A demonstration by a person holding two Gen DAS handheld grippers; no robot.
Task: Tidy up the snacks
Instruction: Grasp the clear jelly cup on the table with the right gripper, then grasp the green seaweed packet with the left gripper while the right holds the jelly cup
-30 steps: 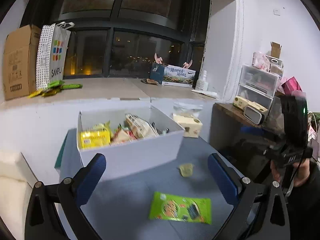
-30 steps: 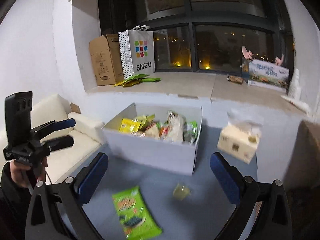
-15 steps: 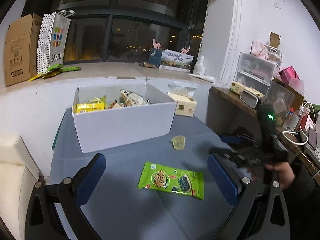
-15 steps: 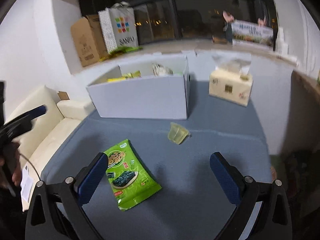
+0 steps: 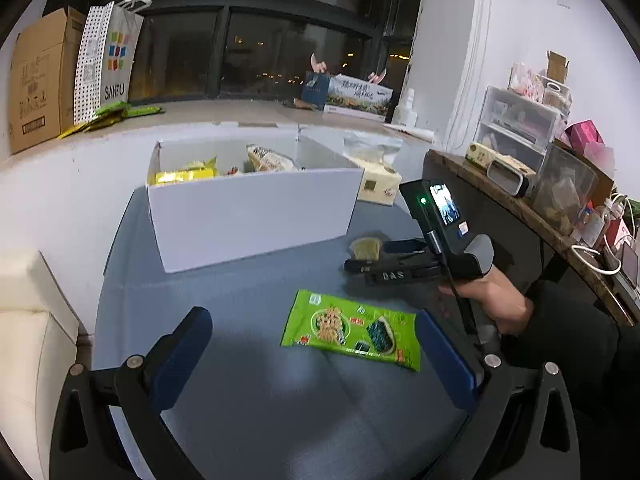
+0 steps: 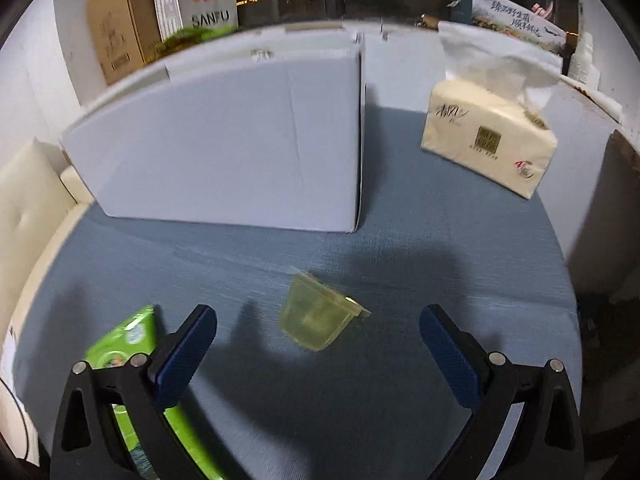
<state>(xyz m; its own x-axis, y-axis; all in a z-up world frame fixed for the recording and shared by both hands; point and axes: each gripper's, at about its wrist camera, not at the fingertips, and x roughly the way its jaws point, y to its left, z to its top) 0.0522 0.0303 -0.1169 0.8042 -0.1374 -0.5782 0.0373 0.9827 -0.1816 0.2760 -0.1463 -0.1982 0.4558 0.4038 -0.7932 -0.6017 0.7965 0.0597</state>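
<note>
Right gripper [image 6: 318, 344], jaws spread, sits low over the yellow jelly cup [image 6: 318, 316] near the white box [image 6: 224, 140], evidently lining up a pick (left gripper [image 5: 312, 344] likewise spread beside the green packet [image 5: 352, 330]).

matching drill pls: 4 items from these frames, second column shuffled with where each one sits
Items:
1. jelly cup
2. green snack packet
3. tissue pack
4. yellow packet

Places:
A. inside the white box
B. on the mat ahead of the open left gripper
C. between the fingers of the open right gripper
D. on the mat right of the box

Pairs: 1-C, 2-B, 3-D, 4-A
</note>
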